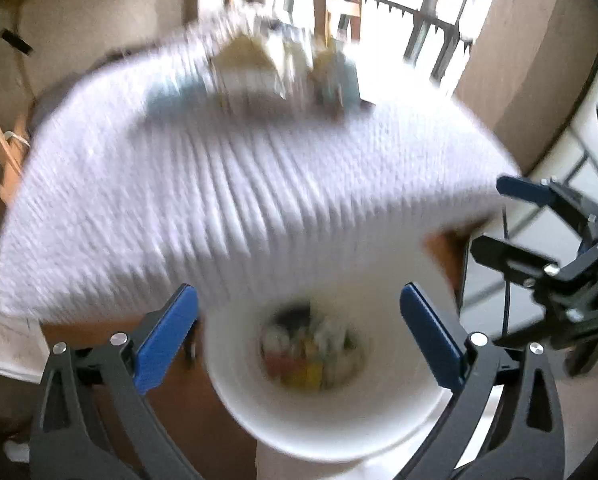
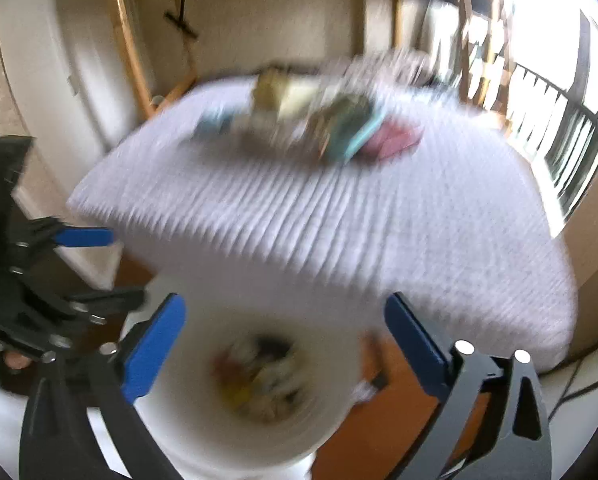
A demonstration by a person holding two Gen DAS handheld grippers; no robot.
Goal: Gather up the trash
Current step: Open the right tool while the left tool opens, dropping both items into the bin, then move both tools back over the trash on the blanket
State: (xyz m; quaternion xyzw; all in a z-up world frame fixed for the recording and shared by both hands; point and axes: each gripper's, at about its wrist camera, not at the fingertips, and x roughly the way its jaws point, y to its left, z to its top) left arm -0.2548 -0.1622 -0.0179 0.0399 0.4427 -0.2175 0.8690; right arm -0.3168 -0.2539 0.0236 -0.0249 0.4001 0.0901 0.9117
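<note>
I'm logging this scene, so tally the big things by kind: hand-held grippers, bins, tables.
Hand-held grippers with blue finger pads: 2, left and right, both open and empty.
Round white plastic trash bin: 1, blurred trash inside.
White ribbed-cloth-covered table: 1.
Total: 4.

Bed [image 2: 339, 216], white ribbed cover, ahead of claw [image 2: 285, 344]. Blurred items at far side: teal object [image 2: 351, 128] touching pink object [image 2: 395, 138].
</note>
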